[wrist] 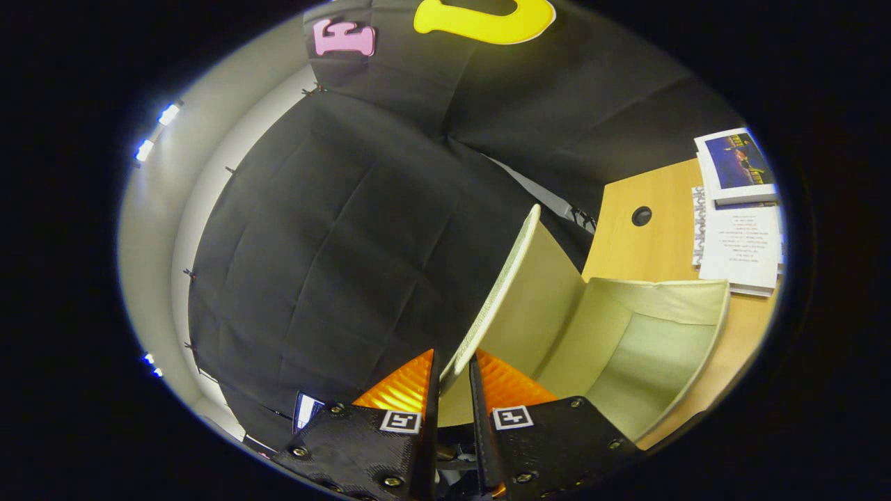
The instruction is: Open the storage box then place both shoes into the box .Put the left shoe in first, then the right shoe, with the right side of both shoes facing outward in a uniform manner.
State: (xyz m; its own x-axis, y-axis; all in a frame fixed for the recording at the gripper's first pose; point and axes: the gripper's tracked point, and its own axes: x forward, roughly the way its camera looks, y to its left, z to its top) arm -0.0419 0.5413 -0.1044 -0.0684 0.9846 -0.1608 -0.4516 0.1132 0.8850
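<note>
While my hand-held gripper (452, 376) pinches the raised lid (498, 292), I judge the box (647, 348) on the table (661, 243) open and empty, so both shoes are yet to go in.

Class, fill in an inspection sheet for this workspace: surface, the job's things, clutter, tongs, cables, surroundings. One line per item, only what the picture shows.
Surface: wooden table with a round hole.
Job's things: storage box open, inside bare; its lid raised on edge.
Clutter: stack of booklets on the table beyond the box.
Tongs: tongs closed on the lid's edge, one finger either side.
Cables: nothing seen.
Surroundings: black cloth wall behind; pale room wall with small lights beyond it.
</note>
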